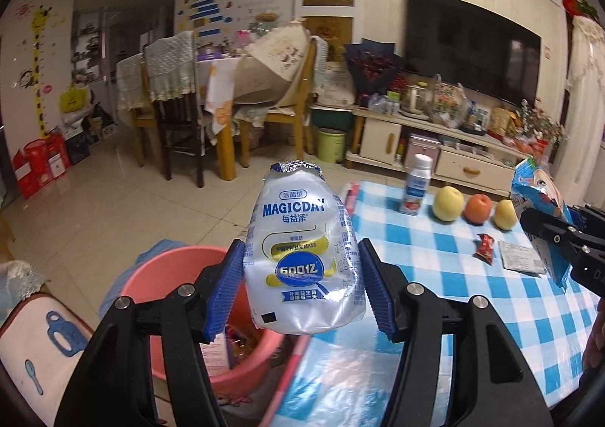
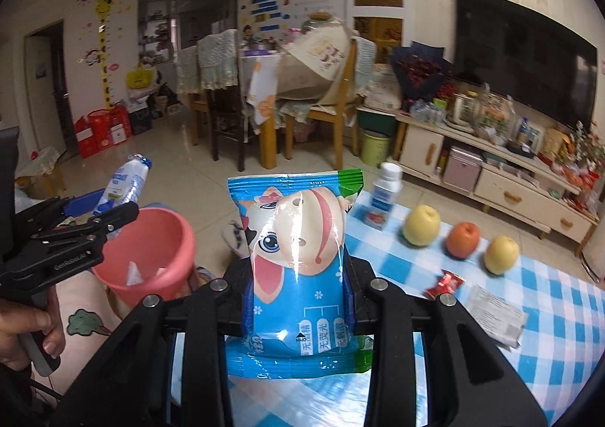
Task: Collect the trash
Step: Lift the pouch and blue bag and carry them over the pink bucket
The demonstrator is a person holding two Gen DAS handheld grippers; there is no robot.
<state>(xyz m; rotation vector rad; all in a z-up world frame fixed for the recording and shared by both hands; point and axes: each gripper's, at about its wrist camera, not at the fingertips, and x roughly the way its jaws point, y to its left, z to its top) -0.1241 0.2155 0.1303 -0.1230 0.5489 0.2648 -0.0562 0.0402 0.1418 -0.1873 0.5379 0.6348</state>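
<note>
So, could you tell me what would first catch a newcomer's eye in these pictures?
The left gripper grips a crushed Magicday drink bottle by the pink bucket. The right gripper clamps a blue cartoon wet-wipes pack. Behind, three fruits line the blue checked tablecloth.

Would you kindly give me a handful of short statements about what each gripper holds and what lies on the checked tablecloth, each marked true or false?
1. The left gripper is shut on the crushed MagicDay bottle. True.
2. The right gripper is empty. False: it is shut on the blue cartoon packet.
3. Three fruits sit in a row on the checked tablecloth. True.
4. The pink bucket stands on the tablecloth. False: it stands beside the table, lower down.
5. A red candy wrapper lies on the tablecloth. True.
</note>
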